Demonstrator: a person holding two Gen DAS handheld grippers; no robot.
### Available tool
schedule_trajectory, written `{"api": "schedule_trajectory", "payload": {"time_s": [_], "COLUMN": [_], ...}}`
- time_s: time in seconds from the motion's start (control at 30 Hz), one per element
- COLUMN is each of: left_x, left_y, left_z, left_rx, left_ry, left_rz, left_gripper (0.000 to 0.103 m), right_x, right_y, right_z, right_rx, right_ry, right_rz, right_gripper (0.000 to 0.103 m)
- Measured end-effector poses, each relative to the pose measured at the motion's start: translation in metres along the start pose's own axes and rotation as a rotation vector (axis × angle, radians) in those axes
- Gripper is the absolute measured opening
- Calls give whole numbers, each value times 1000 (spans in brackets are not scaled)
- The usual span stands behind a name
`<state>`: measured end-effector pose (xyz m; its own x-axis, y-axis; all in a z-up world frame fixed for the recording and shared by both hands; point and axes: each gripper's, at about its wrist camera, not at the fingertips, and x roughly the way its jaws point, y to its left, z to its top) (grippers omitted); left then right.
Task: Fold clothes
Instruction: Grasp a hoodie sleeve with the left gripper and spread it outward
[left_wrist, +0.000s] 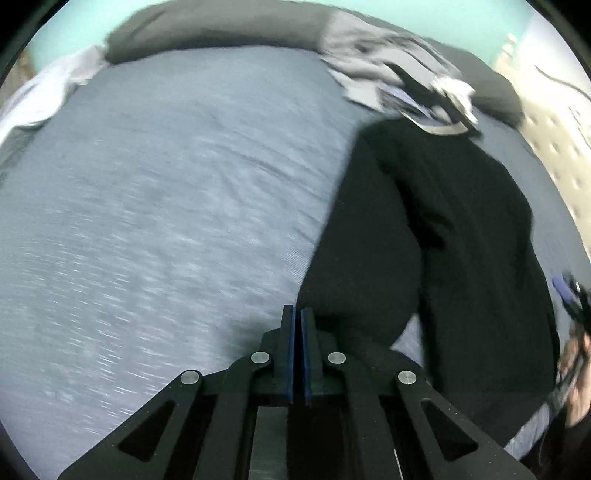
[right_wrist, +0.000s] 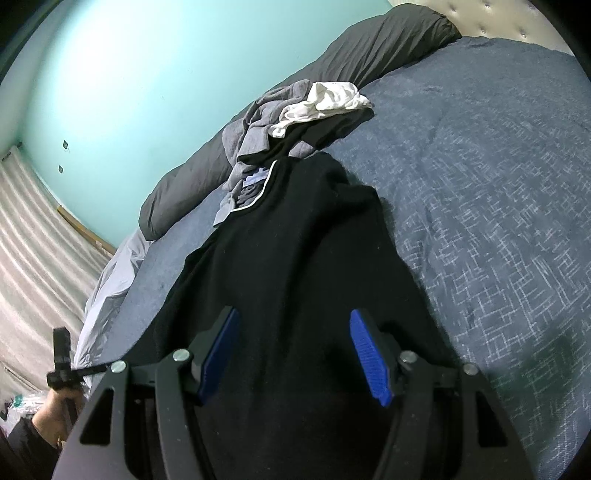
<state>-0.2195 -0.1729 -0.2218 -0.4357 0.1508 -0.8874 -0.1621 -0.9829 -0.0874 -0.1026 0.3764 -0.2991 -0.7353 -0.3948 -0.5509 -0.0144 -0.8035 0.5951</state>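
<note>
A bedroom at home: big bed (right_wrist: 480, 184) with blue blanket, long grey pillow (right_wrist: 388, 44), padded headboard (right_wrist: 491, 14), pile of clothes (right_wrist: 295, 118), green wall (right_wrist: 129, 74).

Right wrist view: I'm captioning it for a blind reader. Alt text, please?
The open right gripper hovers over a black garment spread on a blue bedspread. Behind it lies a pile of grey and white clothes, against a teal wall.

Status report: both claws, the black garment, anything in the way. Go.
Left claw shut, empty, beside the black garment. Right claw open above it. Garment flat on bed. Clothes pile touching its far end.
</note>
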Motion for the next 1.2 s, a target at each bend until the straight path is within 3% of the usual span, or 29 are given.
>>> {"api": "schedule_trajectory", "payload": {"time_s": [0.17,0.37,0.53,0.63,0.73,0.97,1.0,1.03,1.1,1.2], "left_x": [11,17,21,23,26,36,38,39,39,29], "left_y": [52,64,73,79,84,69,67,64,60,54], "left_z": [35,7,-19,-34,-49,-74,-75,-75,-74,-70], "left_rx": [-77,-115,-145,-163,-181,-186,-176,-166,-150,-105], "left_ry": [17,46,70,84,98,98,101,103,103,91], "left_rz": [110,64,23,-3,-28,-90,-82,-74,-66,-37], "left_gripper": [3,6,34,41,42,42,36,21,4,3], "right_x": [1,6,7,6,3,2,3,3,3,3], "right_y": [0,1,2,6,9,10,10,10,10,10], "right_z": [1,-1,-1,-3,-5,-7,-7,-7,-7,-6], "right_rx": [-5,-12,-13,-18,-22,-18,-17,-16,-16,-17], "right_ry": [-3,10,8,7,3,0,0,1,1,0], "right_rz": [-6,-12,-6,0,3,2,2,2,2,2], "right_gripper": [64,64,64,64,64,64,64,64,64,64]}}
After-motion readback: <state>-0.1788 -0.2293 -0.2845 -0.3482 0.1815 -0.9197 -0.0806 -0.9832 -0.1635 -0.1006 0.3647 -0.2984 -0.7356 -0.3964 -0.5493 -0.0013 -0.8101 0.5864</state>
